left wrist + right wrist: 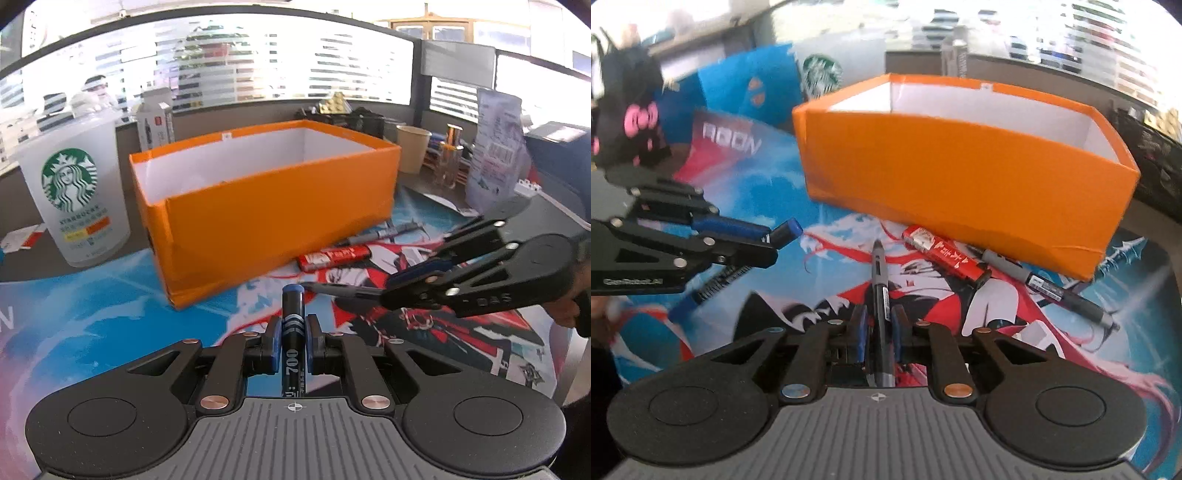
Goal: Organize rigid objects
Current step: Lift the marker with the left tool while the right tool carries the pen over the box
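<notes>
My left gripper [293, 339] is shut on a blue-capped black marker [293, 314] that points toward the orange box [280, 210]. In the right wrist view the left gripper [764, 240] comes in from the left with the marker's blue tip [788, 228] sticking out. My right gripper [878, 328] is shut on a black pen [878, 280], held just above the printed mat. From the left wrist view the right gripper [384, 291] reaches in from the right, the pen tip close to the marker's cap. A red tube [945, 258] and a grey pen [1045, 288] lie on the mat by the box's front wall [960, 166].
A frosted Starbucks cup [74, 195] stands left of the box. Behind the box's right end are a paper cup [413, 147], glass bottles [448, 158] and a printed pouch [495, 147]. A black plush with pink bows [631, 110] and a blue bag [750, 88] sit at the far left.
</notes>
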Action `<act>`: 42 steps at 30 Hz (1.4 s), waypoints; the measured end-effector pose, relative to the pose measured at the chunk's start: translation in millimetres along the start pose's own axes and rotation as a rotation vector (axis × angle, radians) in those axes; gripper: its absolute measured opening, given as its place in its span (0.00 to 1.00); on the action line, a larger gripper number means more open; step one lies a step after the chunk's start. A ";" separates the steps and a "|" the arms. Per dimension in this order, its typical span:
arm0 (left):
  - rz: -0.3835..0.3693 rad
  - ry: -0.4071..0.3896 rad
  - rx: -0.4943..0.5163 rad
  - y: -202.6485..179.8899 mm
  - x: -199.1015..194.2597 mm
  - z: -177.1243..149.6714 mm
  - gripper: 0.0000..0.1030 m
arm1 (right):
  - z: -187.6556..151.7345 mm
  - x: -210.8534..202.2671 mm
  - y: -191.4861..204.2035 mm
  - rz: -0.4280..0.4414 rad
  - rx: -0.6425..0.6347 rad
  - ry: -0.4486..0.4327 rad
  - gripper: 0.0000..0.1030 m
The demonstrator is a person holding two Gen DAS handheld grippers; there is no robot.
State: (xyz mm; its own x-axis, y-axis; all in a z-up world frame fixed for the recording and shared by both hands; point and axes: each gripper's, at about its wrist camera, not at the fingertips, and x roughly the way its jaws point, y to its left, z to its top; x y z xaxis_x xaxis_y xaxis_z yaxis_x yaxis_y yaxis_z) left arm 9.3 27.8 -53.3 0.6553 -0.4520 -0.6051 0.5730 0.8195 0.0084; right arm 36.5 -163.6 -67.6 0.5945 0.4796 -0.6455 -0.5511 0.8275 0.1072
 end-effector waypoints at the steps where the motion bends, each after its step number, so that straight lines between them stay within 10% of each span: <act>1: 0.005 -0.004 -0.002 1.0 -1.3 2.0 0.11 | 0.7 -3.6 1.9 -0.002 -0.004 -0.010 0.12; 42: 0.079 -0.270 -0.002 0.4 -49.3 96.7 0.11 | 70.1 -89.8 7.1 -0.079 -0.080 -0.405 0.12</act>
State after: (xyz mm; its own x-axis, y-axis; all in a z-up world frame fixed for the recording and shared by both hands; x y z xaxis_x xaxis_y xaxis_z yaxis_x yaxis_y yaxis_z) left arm 24.8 16.4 53.5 0.8053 -0.4642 -0.3688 0.5143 0.8564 0.0453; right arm 20.2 -180.3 44.1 0.8103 0.5048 -0.2977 -0.5287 0.8488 0.0002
